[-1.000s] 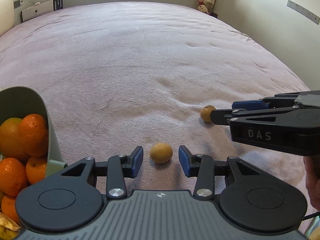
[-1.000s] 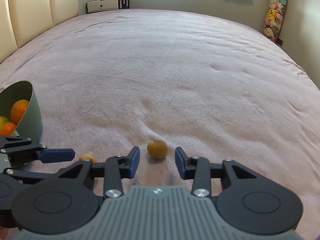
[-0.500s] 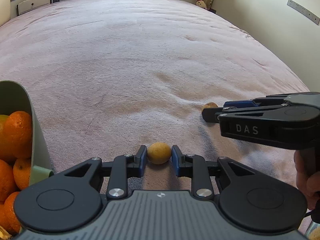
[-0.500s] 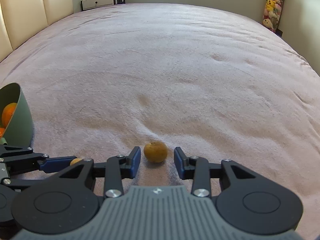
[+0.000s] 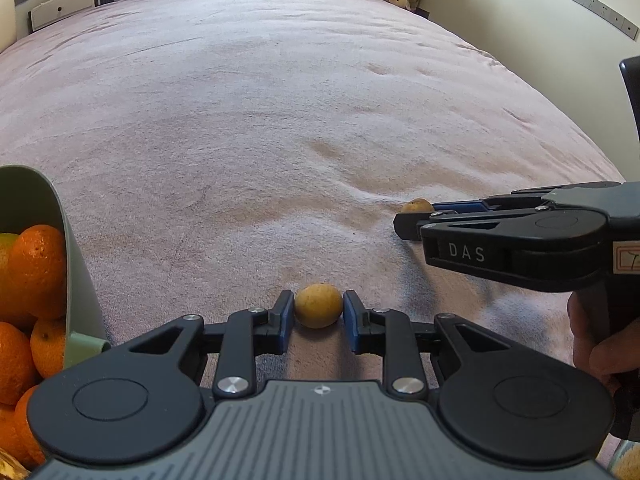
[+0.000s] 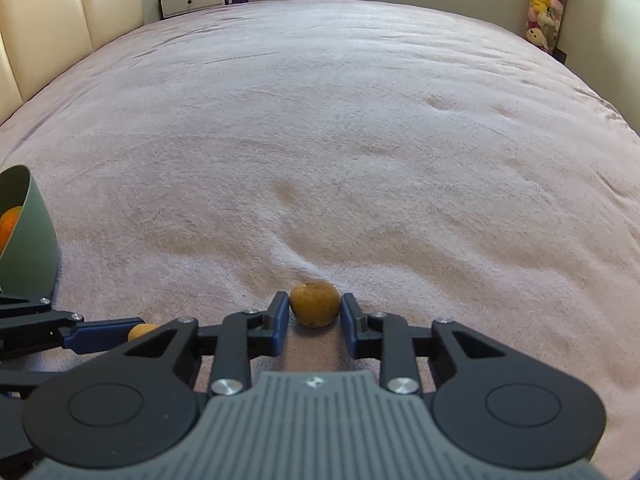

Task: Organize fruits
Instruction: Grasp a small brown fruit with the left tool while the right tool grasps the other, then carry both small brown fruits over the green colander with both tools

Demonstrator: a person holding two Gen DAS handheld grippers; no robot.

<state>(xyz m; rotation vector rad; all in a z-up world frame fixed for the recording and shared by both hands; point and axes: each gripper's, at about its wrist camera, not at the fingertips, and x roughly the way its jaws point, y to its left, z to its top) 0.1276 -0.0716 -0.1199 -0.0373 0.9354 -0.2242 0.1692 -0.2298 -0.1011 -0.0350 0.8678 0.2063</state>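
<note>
While both grippers work low over the bed (image 6: 360, 140), its pink blanket carries the loose fruit, w/ the green bowl (image 5: 76, 280) at the near left as the likely collecting point; it already holds oranges (image 5: 36, 264), so sorting is judged partly done. Left gripper (image 5: 318, 312): fingers (image 5: 283, 316) clenched on a small yellow fruit (image 5: 318, 310), one blue pad pressed to each side, fruit at the fingertips and resting on the blanket, not yet lifted. Right gripper (image 6: 315, 310), farther right: fingers (image 6: 280, 316) just closed on a browner fruit (image 6: 315, 303), pads touching both flanks, fruit likewise at the very tips, low on the blanket. Tip-only holds on round fruit are judged prone to slip, so a slow lift suits. Person's hand (image 5: 596, 344) wraps the right gripper's handle at the near right. Each fruit lies centred betw. its fingers; the two fruits sit apart, yellow one nearer the bowl.
</note>
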